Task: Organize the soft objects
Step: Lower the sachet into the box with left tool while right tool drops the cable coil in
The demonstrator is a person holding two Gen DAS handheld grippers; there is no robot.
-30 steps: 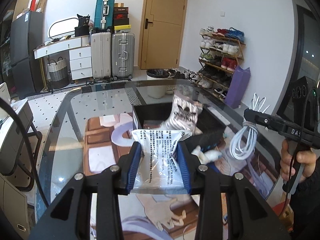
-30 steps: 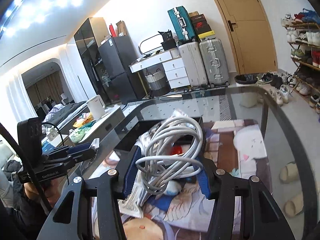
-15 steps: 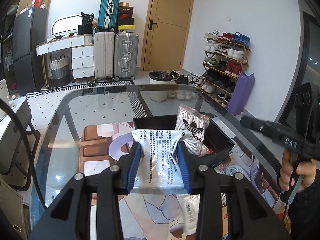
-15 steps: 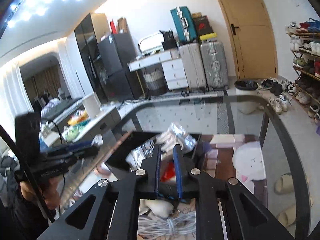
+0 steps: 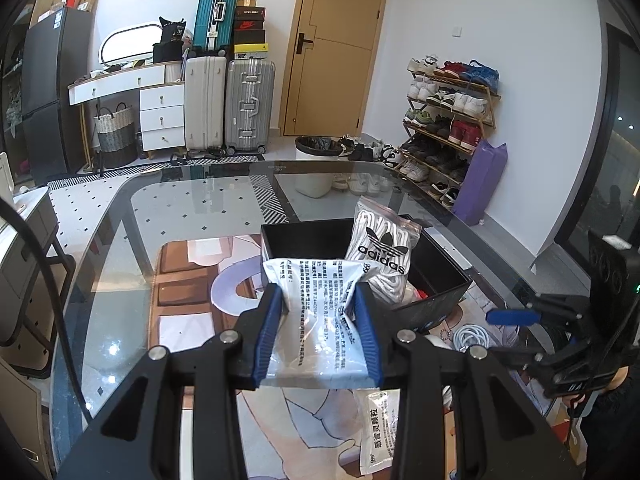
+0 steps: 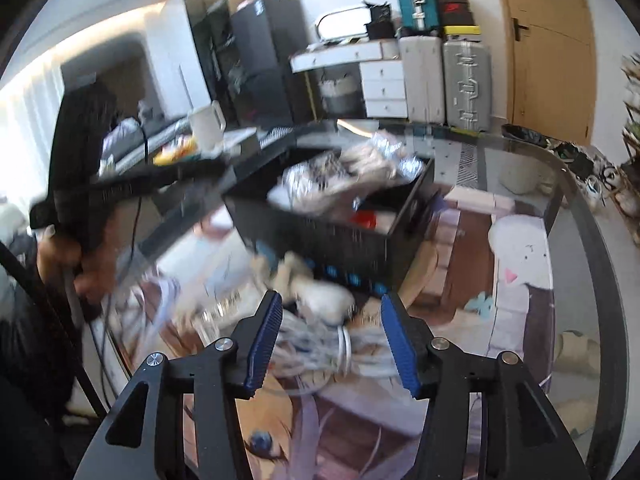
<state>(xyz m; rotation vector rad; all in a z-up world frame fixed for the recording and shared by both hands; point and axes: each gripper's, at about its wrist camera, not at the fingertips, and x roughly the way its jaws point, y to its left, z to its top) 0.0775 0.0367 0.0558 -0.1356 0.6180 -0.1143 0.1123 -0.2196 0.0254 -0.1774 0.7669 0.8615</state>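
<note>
My left gripper (image 5: 318, 334) is shut on a white printed plastic packet (image 5: 316, 312), held above the table in front of the black box (image 5: 304, 234). An adidas bag of white laces (image 5: 382, 248) leans upright inside the box. My right gripper (image 6: 332, 340) is open and empty above the coiled white cable (image 6: 320, 350), which lies on the table in front of the box (image 6: 332, 240). That cable (image 5: 470, 336) and the right gripper (image 5: 516, 316) show at the right of the left wrist view. The right wrist view is blurred.
The glass table (image 5: 192, 200) has a cartoon-print mat (image 5: 180, 276) under it. Another white packet (image 5: 376, 428) lies on the table below my left gripper. A small white soft object (image 6: 320, 292) lies by the box. Suitcases, drawers and a shoe rack stand behind.
The right gripper let go of the cable coil, which dropped onto the table, then closed and opened again while lowering over it. The left gripper kept its packet and rose slightly.
</note>
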